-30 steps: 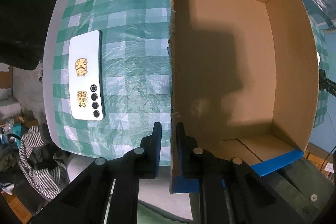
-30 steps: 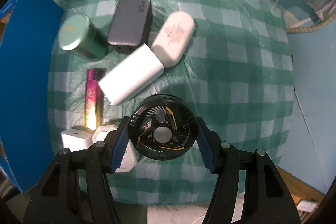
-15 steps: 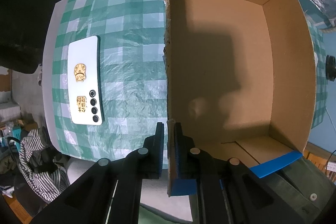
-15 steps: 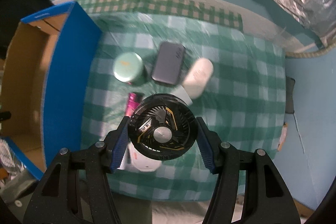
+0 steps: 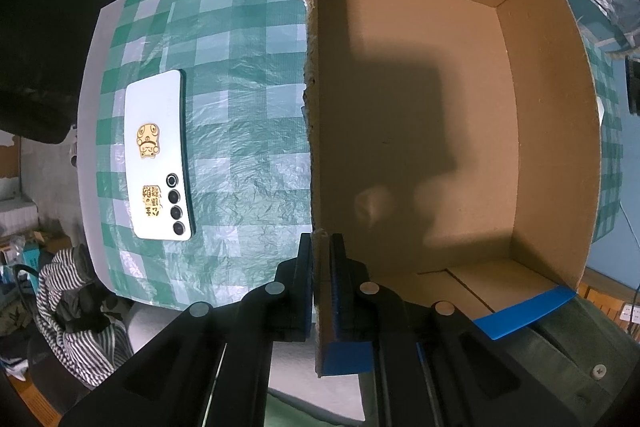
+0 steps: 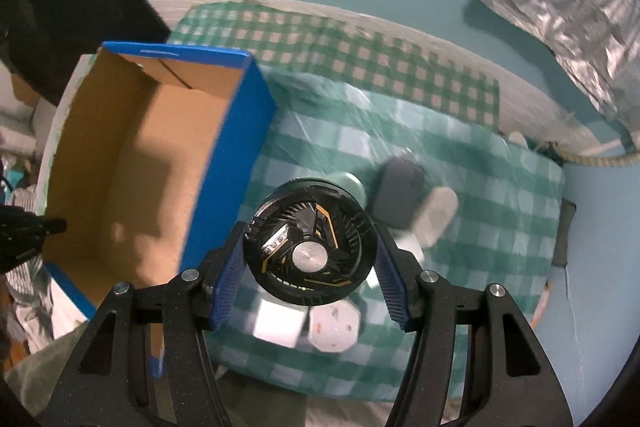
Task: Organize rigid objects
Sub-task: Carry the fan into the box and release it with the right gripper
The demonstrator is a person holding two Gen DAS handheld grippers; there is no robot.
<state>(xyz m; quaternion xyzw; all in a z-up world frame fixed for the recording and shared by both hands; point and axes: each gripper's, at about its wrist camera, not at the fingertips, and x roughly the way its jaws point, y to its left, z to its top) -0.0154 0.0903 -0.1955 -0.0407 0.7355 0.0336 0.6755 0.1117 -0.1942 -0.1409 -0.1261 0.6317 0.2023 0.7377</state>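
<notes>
The right gripper (image 6: 308, 259) had its blue-padded jaws clamped on either side of the round black cooling fan with gold trim and a silver hub (image 6: 310, 247) — face up to the camera, held clear above the table. The open brown cardboard box with blue outer walls (image 6: 132, 163) lay to the left of those jaws in the right wrist view, its long axis running from near to far, its blue right wall just beside the fan. So the carry called, I judged, for a short move left over that wall; the right hand, already holding the fan, was the one to make it.

Over on the other side, the left gripper (image 5: 320, 267) had its jaws pinched together on the box's torn left wall (image 5: 314, 107), one pad outside and one inside — steadying it, by the look of things. The box's floor showed bare, with only shadow on it. A white smartphone with gold stickers (image 5: 158, 155) lay on the green-and-white checked tablecloth (image 5: 240, 87), well to the left of the box.

Against a second earlier: the fan then hung low over the cluttered cloth, with only a strip of the box's blue wall at the left edge of the right wrist view; now the table sat far below and the whole box interior had come into sight. The left jaws had nipped in a touch tighter on the wall.
</notes>
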